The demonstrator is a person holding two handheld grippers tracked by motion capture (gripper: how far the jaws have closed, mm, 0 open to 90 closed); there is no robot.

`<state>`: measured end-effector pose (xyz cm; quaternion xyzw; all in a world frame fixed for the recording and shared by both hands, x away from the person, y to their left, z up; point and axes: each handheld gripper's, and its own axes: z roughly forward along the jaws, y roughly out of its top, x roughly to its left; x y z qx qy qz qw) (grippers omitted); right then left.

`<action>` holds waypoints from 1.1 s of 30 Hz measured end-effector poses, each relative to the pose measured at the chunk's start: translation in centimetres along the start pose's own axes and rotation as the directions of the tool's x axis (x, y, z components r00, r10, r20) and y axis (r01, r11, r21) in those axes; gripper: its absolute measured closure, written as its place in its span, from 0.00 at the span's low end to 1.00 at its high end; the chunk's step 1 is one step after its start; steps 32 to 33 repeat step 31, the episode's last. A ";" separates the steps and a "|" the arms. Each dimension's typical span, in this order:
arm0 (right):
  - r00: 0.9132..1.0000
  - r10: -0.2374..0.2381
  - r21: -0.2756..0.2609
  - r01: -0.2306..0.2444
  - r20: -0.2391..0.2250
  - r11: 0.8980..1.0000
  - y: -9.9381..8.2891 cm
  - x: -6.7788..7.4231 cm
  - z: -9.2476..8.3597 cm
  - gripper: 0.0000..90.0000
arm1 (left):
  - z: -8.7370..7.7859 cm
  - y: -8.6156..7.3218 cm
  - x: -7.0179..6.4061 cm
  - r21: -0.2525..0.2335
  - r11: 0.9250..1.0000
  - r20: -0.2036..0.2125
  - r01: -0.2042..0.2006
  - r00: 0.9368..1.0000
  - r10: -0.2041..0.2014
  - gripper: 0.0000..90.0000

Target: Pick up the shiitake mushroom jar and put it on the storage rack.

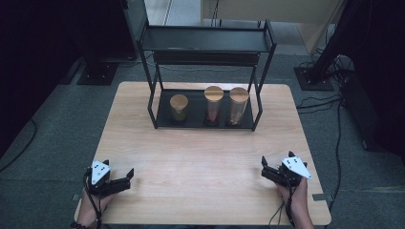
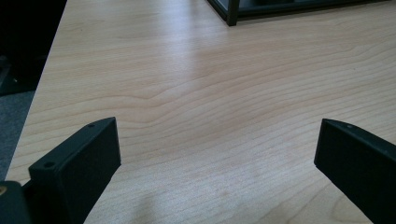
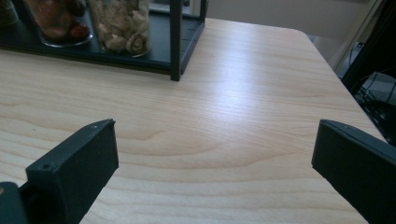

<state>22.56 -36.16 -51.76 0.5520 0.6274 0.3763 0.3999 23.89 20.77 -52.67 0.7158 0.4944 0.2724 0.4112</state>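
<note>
Pale wooden surface [image 1: 200, 157] carries one black two-tier rack [image 1: 206, 45] at its far side, with three cork-lidded jars [image 1: 213, 105] on the bottom shelf. Two grippers, left gripper [image 1: 123, 179] and right gripper [image 1: 266, 168], rest near the front corners, well apart from the jars, jaws spread wide, holding nothing.

A black two-tier rack [image 1: 205, 45] stands at the tabletop's [image 1: 200, 157] far edge, centred. On its lower shelf three wooden-lidded jars stand in a row: a short jar [image 1: 179, 107], a middle jar [image 1: 213, 105] and a right jar [image 1: 238, 106], close together.
</note>
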 end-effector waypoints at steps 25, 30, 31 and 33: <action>0.997 -0.021 0.016 0.020 0.072 1.000 -1.7 -3.4 -3.3 0.00 | 0.0 0.0 0.0 0.000 1.000 -0.002 0.001 1.000 -0.001 0.00; 0.997 0.004 0.012 -0.005 0.077 1.000 -1.8 -3.9 -3.7 0.00 | 0.0 0.0 0.1 0.002 1.000 0.000 0.009 1.000 -0.009 0.00; 0.997 0.008 0.011 -0.009 0.077 1.000 -1.8 -4.0 -3.7 0.00 | 0.0 0.0 0.1 0.003 1.000 0.001 0.012 1.000 -0.012 0.00; 0.997 0.008 0.011 -0.009 0.077 1.000 -1.8 -4.0 -3.7 0.00 | 0.0 0.0 0.1 0.003 1.000 0.001 0.012 1.000 -0.012 0.00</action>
